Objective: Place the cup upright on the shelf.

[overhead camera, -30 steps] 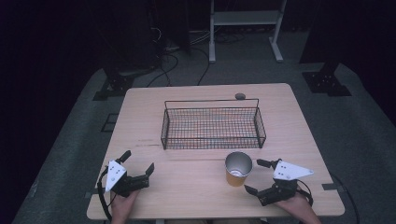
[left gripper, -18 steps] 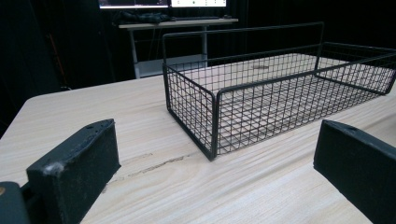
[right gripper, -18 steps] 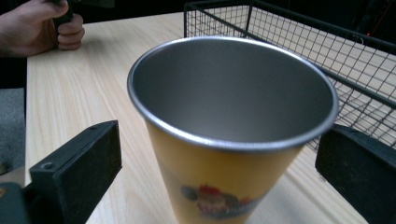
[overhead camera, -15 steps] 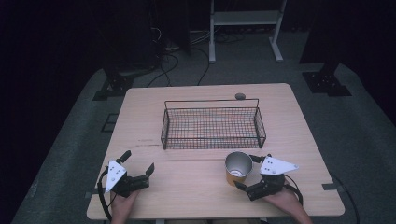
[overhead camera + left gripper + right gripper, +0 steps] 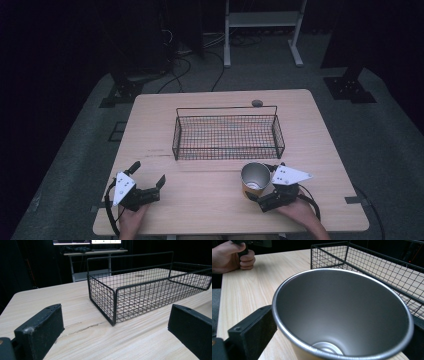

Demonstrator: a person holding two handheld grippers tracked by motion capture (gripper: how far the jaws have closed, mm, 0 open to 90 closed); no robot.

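Right gripper (image 5: 261, 190) jaws wide, straddling cup (image 5: 255, 176); left gripper (image 5: 148, 176) jaws wide, empty.

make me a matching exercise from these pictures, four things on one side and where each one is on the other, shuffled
Things:
1. metal cup
2. wire basket
3. left gripper
4. small round grey thing

Places:
A. on the far edge of the table, behind the basket
B. near left corner of the table, jaws apart with nothing between them
C. middle of the table, nothing in it
D. upright between the open jaws of the right gripper

Pairs: 1-D, 2-C, 3-B, 4-A
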